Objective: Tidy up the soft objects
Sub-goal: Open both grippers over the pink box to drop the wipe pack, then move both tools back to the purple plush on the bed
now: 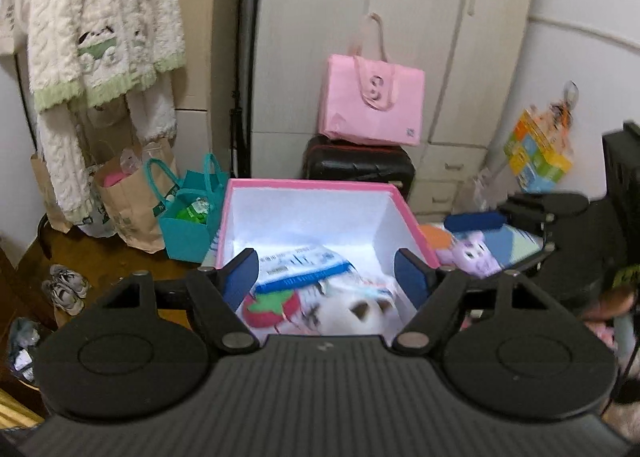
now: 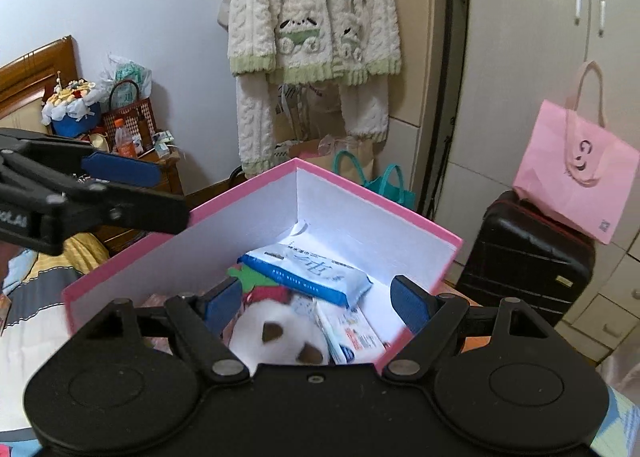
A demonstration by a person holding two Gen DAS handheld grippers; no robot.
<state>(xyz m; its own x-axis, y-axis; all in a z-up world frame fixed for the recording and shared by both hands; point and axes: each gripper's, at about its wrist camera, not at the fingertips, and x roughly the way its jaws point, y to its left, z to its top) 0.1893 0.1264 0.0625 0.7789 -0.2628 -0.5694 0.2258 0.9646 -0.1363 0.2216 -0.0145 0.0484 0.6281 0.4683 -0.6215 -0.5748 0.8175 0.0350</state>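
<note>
A pink box with white inside [image 1: 404, 213] [image 2: 360, 193] holds a white plush with brown ears [image 1: 360, 315] [image 2: 272, 333], a red strawberry plush [image 1: 272, 307] [image 2: 268, 293] and a blue-and-white wipes pack [image 1: 300, 269] [image 2: 308, 271]. My left gripper [image 1: 328, 277] is open and empty above the box. My right gripper [image 2: 316, 303] is open and empty over the white plush. A purple plush [image 1: 472, 255] lies right of the box in the left wrist view. The right gripper's blue pad [image 1: 476, 222] shows there too. The left gripper's finger [image 2: 120, 169] crosses the right wrist view.
A black suitcase [image 1: 360, 165] [image 2: 524, 257] with a pink bag [image 1: 372, 105] [image 2: 576, 173] stands behind the box by the white wardrobe [image 1: 420, 17]. Teal bags [image 1: 188, 217], paper bags [image 1: 128, 201], a hanging knit robe [image 2: 312, 37], shoes [image 1: 66, 289] and a cluttered nightstand [image 2: 128, 137] are on the left.
</note>
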